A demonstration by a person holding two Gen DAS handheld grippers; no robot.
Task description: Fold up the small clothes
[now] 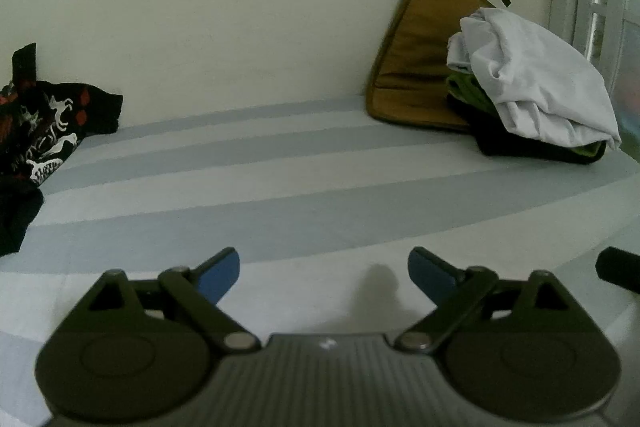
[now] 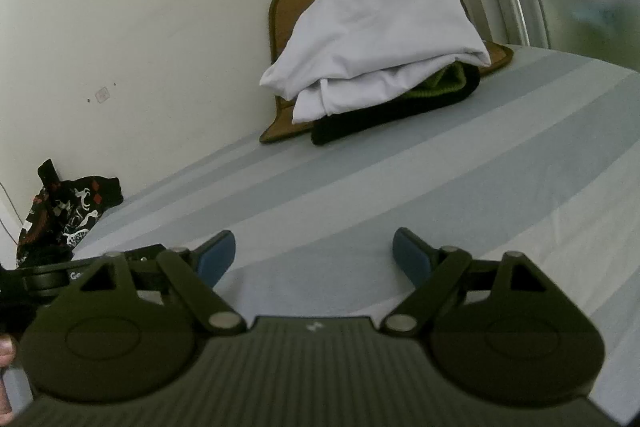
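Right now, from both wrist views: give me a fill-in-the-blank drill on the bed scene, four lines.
1. The white garment lies on top of a black and ____ one.
2. The brown cushion leans against the ____.
3. The patterned black cloth lies at the bed's ____ side in both views.
4. Both grippers, left and right, hold ____.

Missing: green; wall; left; nothing

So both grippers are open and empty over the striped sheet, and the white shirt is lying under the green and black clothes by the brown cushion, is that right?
Not quite. The white shirt lies on top of the green and black clothes, as the right wrist view shows. The rest holds: the left gripper and right gripper are open and empty over the striped sheet, by the brown cushion.
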